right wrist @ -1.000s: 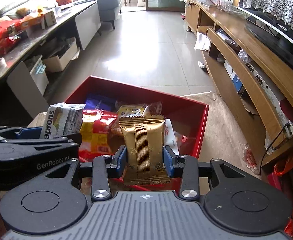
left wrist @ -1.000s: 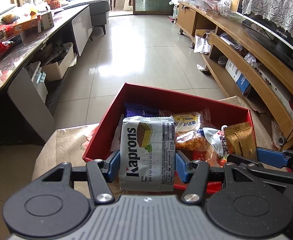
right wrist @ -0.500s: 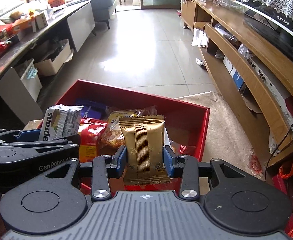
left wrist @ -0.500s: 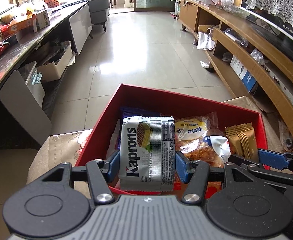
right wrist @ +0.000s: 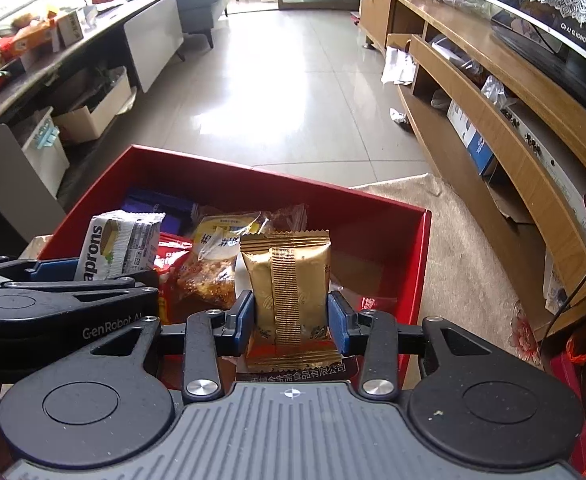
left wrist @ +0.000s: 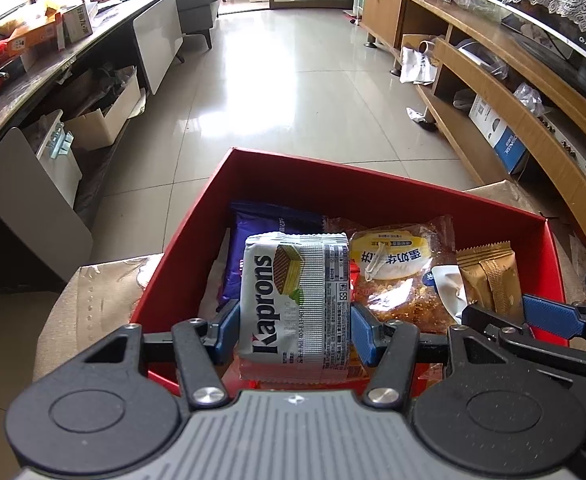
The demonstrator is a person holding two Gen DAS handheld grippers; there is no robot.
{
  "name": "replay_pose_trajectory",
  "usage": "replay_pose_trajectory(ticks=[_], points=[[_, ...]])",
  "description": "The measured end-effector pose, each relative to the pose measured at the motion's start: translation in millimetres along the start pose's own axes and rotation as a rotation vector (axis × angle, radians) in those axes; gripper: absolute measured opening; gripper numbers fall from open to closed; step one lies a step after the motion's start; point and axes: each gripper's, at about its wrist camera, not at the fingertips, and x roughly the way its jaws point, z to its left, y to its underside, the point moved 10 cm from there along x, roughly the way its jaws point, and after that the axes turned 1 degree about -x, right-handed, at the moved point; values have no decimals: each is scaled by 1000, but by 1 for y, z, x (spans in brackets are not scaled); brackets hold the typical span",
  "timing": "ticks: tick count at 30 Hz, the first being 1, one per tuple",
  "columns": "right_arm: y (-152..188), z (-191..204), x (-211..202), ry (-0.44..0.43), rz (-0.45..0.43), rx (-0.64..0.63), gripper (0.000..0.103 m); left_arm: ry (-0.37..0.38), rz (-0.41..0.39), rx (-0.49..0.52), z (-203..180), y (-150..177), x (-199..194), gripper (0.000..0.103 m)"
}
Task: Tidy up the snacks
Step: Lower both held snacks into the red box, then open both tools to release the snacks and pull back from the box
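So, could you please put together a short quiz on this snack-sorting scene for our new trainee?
1. True or false: the left tool grips the Kaprons wafer pack.
2. What colour is the packet held by the right tool?
3. Where do both held snacks sit? A) above the red box B) on the floor C) on the wooden shelf

Key:
1. True; its blue pads press both sides of the pack.
2. Gold.
3. A; other snacks, such as the purple packet, lie inside the box.
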Motion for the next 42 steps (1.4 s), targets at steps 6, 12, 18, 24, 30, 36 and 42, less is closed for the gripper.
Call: replay_pose_trajectory(ticks=[6, 12, 18, 24, 30, 36, 42], points=[[-4, 0, 1, -9, -13, 17, 50, -1, -7, -10, 2, -4, -2, 52], [-9, -6, -2, -11, -30, 54, 63, 16, -8, -29, 6, -7, -6, 54], [-11, -8, -5, -33, -41, 87, 64, 25, 0, -40, 6, -8, -8, 54], [-16, -13, -12, -81, -59, 151, 69, 47, 0, -56, 5, -10, -14, 54], [-16, -13, -21, -64, -80, 126, 70, 32, -12, -52, 5, -8, -25, 55], [-13, -15, -28, -28, -75, 121, 70, 13, -32, -53, 9, -7, -38, 58], [-7, -16, -37, 10, -63, 106, 71, 9, -35, -56, 15, 3, -51, 60]])
